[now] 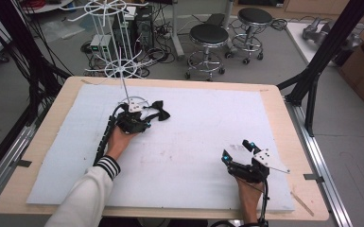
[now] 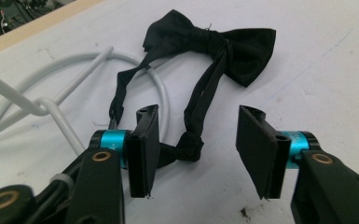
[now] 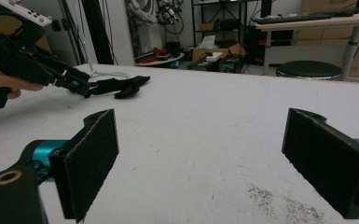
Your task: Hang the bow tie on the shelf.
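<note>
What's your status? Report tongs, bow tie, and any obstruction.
Left tongs part open, astride the bow tie strap, no grip. Right tongs wide open, empty, apart on the mat. White wire stand base lies against the strap.

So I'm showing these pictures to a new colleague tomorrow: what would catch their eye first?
Probably the black bow tie on the white table cover, its strap trailing between the jaws of the left tool, which have not clamped it. Next, the white wire rack rising from the table's far left, its ring base beside the tie. The right tool rests open near the front right.
</note>
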`<state>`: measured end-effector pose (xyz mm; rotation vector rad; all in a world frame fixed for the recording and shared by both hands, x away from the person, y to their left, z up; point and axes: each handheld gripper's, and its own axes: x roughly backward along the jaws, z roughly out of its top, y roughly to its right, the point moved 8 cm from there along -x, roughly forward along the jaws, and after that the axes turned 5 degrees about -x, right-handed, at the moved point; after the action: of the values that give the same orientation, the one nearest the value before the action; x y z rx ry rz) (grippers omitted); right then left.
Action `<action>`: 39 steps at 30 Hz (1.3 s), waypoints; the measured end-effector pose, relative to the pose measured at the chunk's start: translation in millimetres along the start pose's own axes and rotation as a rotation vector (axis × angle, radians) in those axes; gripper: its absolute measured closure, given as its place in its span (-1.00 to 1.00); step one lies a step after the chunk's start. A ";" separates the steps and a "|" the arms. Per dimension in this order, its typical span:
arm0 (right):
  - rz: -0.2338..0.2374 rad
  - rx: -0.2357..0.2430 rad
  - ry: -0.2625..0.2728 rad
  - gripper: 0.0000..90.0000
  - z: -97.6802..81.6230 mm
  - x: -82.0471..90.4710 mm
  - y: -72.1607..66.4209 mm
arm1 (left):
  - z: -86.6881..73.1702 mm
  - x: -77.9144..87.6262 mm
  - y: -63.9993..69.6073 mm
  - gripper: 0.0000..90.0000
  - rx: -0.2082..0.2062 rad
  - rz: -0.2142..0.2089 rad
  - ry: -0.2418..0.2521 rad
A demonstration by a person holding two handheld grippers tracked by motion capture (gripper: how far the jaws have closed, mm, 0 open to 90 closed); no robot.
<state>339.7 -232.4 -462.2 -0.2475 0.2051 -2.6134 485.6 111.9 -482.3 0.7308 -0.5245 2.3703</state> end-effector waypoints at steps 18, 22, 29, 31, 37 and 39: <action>0.003 -0.004 -0.001 -0.78 0.1 -0.3 0.4 | -4.4 -9.7 0.6 0.25 -0.025 0.003 -0.012; 0.003 -0.005 0.000 -0.78 0.1 -0.3 0.5 | -4.8 -10.9 0.5 0.30 -0.031 0.004 -0.014; 0.003 -0.001 0.001 -0.78 0.3 -0.4 0.8 | -6.0 -13.7 1.8 0.43 -0.039 0.004 -0.019; 0.003 -0.004 -0.001 -0.78 0.0 -0.2 0.5 | -6.2 -14.0 1.3 0.45 -0.038 0.002 -0.019; 0.003 -0.003 -0.001 -0.78 0.1 -0.3 0.5 | -6.4 -14.0 0.3 0.58 -0.032 0.010 -0.020; 0.002 -0.001 0.001 -0.78 0.2 -0.4 0.8 | -6.6 -13.8 0.3 0.62 -0.038 0.010 -0.023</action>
<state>340.4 -232.9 -462.2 -0.2464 0.2065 -2.6112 492.2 109.3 -495.9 0.7403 -0.5829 2.3569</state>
